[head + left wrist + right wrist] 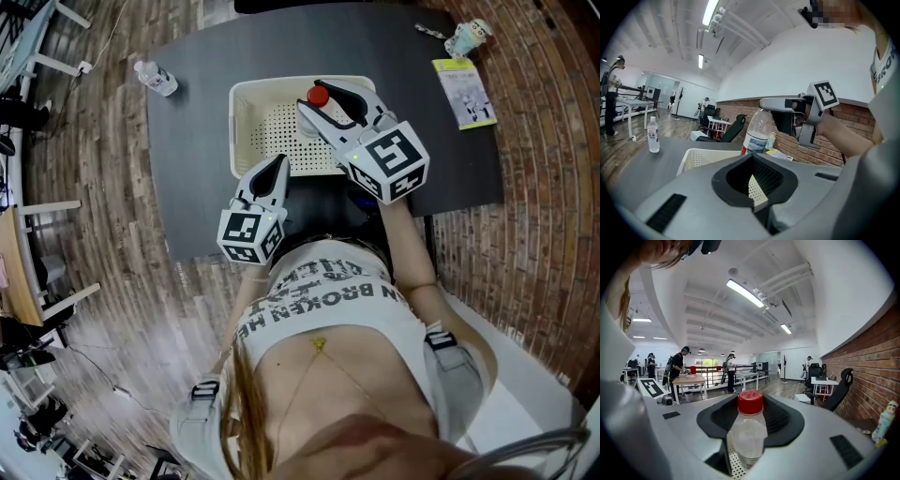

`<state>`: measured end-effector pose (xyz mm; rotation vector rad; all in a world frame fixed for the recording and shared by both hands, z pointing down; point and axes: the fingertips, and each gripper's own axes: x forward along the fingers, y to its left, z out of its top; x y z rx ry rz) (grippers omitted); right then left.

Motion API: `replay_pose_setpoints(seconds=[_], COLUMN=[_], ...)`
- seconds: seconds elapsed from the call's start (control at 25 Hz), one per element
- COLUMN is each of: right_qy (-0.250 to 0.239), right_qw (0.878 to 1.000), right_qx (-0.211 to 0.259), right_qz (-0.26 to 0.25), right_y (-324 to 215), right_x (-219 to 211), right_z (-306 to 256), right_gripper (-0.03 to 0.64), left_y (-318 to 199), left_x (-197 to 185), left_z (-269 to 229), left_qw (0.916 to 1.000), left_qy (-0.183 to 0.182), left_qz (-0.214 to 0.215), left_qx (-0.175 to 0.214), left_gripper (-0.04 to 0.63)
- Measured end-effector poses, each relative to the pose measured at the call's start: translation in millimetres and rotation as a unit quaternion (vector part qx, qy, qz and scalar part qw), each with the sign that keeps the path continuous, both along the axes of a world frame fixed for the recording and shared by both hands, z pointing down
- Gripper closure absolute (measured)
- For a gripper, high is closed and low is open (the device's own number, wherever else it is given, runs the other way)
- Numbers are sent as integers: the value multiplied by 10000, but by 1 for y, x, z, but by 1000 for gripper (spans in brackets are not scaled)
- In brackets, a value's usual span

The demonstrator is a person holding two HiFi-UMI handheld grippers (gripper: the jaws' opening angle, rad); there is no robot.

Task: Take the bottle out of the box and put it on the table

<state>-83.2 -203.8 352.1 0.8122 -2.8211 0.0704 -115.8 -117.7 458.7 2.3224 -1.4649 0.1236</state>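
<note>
A clear bottle [749,437] with a red cap [319,96] stands upright between the jaws of my right gripper [325,101], which is shut on its body. It hangs over the white perforated box [246,98] on the dark table [197,150]. In the left gripper view the bottle [757,133] shows above the box's rim, with its base hidden. My left gripper [277,169] is at the box's near wall. Its jaws are closed on that perforated wall [757,187].
A second small water bottle [156,78] stands at the table's far left. A leaflet [463,92] and a small figurine [467,37] lie at the far right corner. A brick wall runs along the right side. People and desks are far behind.
</note>
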Motion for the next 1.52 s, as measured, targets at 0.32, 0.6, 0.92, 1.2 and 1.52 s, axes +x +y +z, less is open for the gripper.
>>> replay_pose_setpoints(seconds=[0.32,0.6,0.92,1.2,1.52], right_qy=[21,73,41,20,58], right_qw=[10000,9999,9999,9995,9978], right_qx=[-28,-51,-62,-72,-50], right_qz=[62,49,119,292,657], right_y=[0,0,1,-3,-12], right_x=[4,4,11,33,71], right_z=[0,2,2,-1,-1], right_gripper=[459,459,459,459,459], left_y=[1,2,6,10,11], left_x=[1,3,3,10,22], left_z=[-1,-2,-3,-1,-1], left_qw=[10000,10000,10000,10000,10000], left_qy=[-17,-15,-39,-78,-93], left_qz=[17,24,5,-14,7], left_qx=[1,19,20,-1,-11], left_gripper=[591,591,591,591,591])
